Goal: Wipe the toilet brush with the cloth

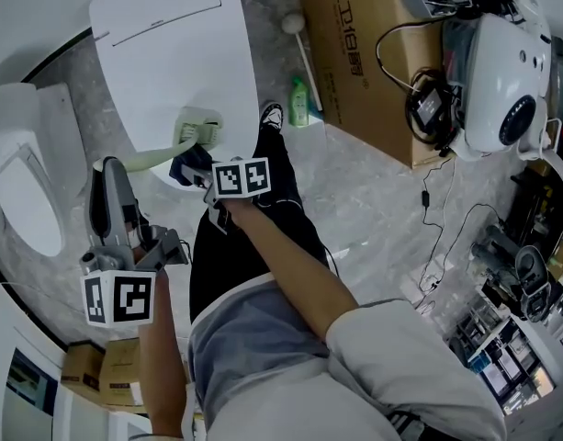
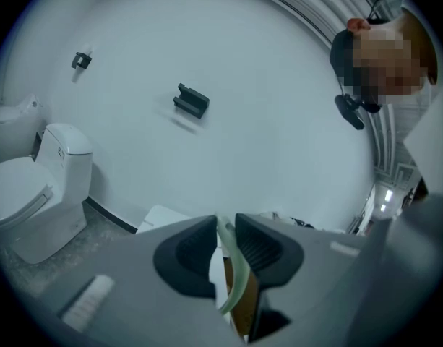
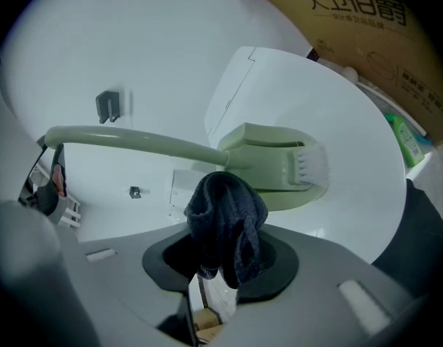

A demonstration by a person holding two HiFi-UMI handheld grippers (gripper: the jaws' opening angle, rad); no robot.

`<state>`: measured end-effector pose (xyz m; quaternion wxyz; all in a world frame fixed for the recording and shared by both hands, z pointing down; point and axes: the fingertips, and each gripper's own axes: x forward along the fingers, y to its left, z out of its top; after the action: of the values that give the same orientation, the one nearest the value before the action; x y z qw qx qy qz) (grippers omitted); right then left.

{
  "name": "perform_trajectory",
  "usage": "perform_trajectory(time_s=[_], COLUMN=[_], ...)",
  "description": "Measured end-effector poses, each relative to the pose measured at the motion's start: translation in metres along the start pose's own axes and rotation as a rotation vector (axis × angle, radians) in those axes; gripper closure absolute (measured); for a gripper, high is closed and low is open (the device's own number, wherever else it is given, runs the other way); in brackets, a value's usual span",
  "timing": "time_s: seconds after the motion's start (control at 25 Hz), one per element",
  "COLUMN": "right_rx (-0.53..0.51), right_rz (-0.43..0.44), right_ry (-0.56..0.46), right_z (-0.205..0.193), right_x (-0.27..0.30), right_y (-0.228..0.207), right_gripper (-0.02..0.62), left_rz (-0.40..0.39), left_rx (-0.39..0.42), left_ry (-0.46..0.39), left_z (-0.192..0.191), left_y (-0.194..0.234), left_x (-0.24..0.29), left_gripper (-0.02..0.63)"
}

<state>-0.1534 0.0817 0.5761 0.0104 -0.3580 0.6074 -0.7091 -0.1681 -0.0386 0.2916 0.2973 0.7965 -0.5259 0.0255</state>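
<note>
Between the left gripper's jaws, pinched tight, sits the brush handle — clear only there; the right gripper clamps the cloth beside the brush head, over the white lid's near edge.

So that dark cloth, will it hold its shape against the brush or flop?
Probably flops: the cloth bunches and droops from the right gripper. Its knit-looking surface suggests light, not slippery. It would likely fold around the brush, not shove it.
</note>
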Motion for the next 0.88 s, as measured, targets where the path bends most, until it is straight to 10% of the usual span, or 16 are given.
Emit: perform_trajectory(time_s=[0.88], right_rx=[0.243], right_rz=[0.147], right_ry=[-0.063], right_z=[-0.002], right_x=[-0.017], right_y=[-0.013], right_gripper=[0.488], left_rz=[0.018], left_rx=[-0.004], left_ry=[-0.015], left_z=[0.0], left_y=[0.0], left_x=[0.008], left_gripper=[0.606])
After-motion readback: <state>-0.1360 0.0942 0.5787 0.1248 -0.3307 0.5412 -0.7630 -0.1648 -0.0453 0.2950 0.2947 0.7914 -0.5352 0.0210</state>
